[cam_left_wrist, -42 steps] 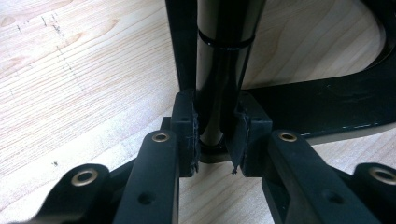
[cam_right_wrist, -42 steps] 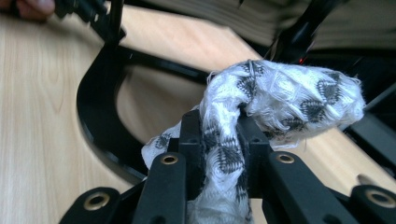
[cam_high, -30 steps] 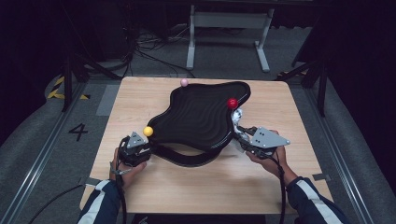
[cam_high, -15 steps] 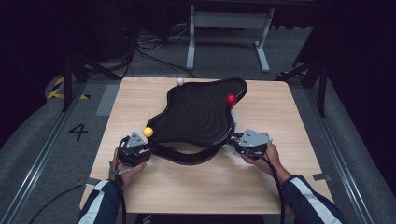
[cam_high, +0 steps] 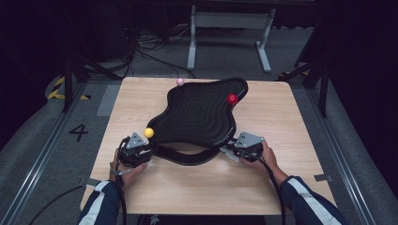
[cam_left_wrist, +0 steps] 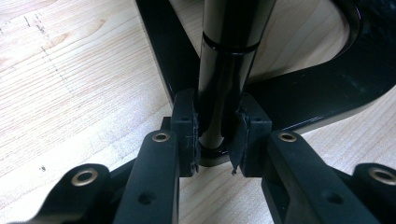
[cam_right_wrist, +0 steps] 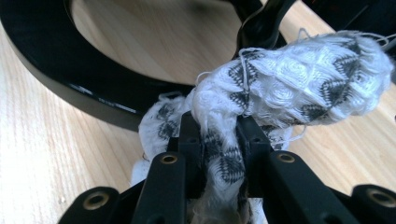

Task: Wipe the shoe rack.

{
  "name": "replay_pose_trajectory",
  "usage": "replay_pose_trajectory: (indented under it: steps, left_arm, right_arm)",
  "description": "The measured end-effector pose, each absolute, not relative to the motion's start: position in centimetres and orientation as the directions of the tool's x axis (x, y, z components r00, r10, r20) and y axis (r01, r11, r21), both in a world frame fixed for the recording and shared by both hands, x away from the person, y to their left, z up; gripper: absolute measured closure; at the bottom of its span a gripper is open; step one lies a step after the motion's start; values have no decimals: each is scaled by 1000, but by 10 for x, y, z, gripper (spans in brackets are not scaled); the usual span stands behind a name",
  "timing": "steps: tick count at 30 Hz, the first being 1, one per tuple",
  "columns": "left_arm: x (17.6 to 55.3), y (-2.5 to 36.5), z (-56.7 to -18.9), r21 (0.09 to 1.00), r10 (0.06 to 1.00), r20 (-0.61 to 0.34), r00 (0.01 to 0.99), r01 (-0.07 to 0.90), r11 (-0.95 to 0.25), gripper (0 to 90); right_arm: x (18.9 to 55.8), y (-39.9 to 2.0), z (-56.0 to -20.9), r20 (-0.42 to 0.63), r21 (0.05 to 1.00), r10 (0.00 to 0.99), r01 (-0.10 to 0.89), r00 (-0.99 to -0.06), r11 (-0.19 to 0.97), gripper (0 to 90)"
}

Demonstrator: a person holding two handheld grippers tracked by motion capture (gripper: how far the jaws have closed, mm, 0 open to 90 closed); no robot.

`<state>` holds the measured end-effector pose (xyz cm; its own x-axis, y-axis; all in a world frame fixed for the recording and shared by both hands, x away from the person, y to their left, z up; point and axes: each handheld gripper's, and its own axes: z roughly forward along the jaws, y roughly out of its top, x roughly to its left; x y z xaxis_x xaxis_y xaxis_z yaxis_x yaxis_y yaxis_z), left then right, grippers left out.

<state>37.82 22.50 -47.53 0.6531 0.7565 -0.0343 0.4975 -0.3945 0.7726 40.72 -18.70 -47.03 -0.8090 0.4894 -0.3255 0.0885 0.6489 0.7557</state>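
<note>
Black wavy tray (cam_high: 199, 117) sits mid-counter (cam_high: 291, 183) on its curved base. Left gripper (cam_high: 136, 151) fingers (cam_left_wrist: 184, 133) clenched on a black post (cam_left_wrist: 219, 84); right gripper (cam_high: 244, 147) fingers (cam_right_wrist: 191, 140) clenched on the cloth-wrapped handle (cam_right_wrist: 289, 88). Red ball (cam_high: 232, 99) still short of any end point; tilting probably remains.

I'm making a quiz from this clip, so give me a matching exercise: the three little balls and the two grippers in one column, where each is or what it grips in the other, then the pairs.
Things:
1. red ball
2. yellow ball
3. pink ball
4. left gripper
5. right gripper

Places or states:
A. at the black tray's far edge
B. shut on a black post
C. on the tray, far right part
D. shut on a white and black cloth
E. beside the tray's near left edge

Pairs: 1-C, 2-E, 3-A, 4-B, 5-D
</note>
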Motion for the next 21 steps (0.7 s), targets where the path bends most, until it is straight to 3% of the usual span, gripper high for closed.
replay_pose_trajectory:
  steps: [14,21]
  left_arm:
    - [379,226,-475,773,751,-33,660,493,-400,731]
    - [380,226,-475,773,748,-39,663,494,-397,732]
  right_arm:
    - [403,-186,-458,-350,780,486,37,-801,624,758]
    - [399,-189,-437,-366,822,509,-14,-779,569,758]
